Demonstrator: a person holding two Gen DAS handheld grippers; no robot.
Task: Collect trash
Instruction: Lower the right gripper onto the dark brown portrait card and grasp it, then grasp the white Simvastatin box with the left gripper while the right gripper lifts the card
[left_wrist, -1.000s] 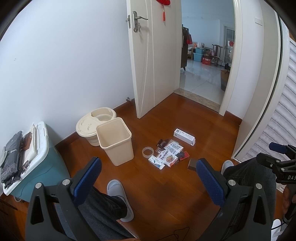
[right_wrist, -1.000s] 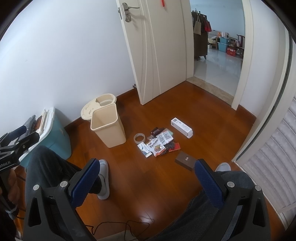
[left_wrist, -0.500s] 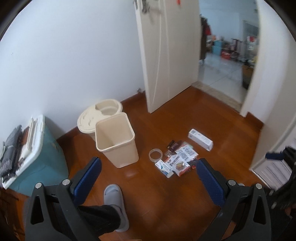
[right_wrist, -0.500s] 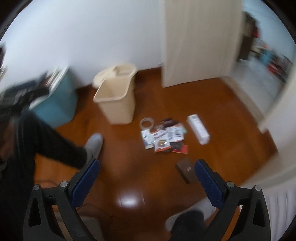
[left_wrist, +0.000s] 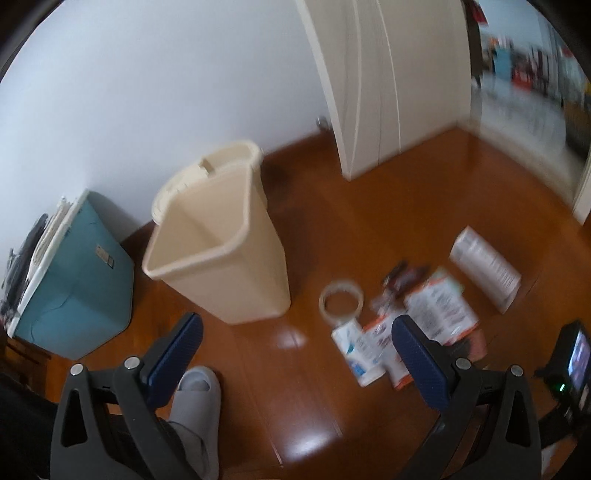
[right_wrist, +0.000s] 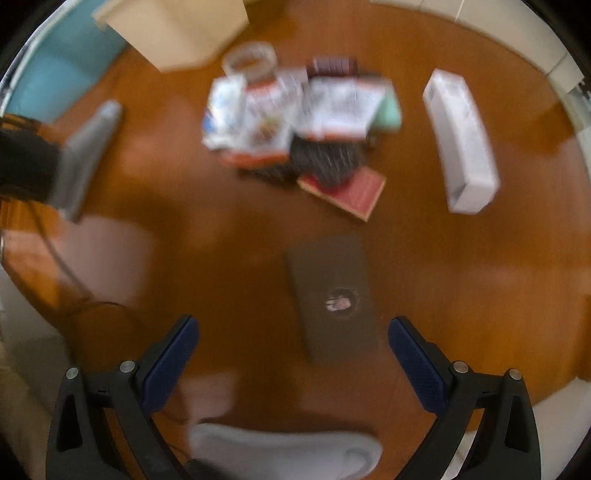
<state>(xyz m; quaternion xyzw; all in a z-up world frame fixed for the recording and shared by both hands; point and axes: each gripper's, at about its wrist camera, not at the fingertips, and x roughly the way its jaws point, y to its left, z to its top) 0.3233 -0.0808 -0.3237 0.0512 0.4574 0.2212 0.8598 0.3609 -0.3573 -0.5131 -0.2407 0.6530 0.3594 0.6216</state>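
Cream plastic rectangular waste bin (left_wrist: 221, 254); teal storage box with white lid (left_wrist: 74, 280); glossy reddish-brown wooden floor (left_wrist: 388, 206); white long carton with grey print (right_wrist: 461, 136); dark brown flat box bearing pale round emblem (right_wrist: 332, 295); red-and-black flat packet (right_wrist: 351, 188); navy ribbed fingers (right_wrist: 173, 354).

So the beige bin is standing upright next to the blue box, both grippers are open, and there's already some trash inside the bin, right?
Not quite: the left wrist view shows the beige bin empty. It does stand upright beside the blue box, and the left gripper and right gripper are both open.

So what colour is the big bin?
The bin is cream, clearest in the left wrist view.
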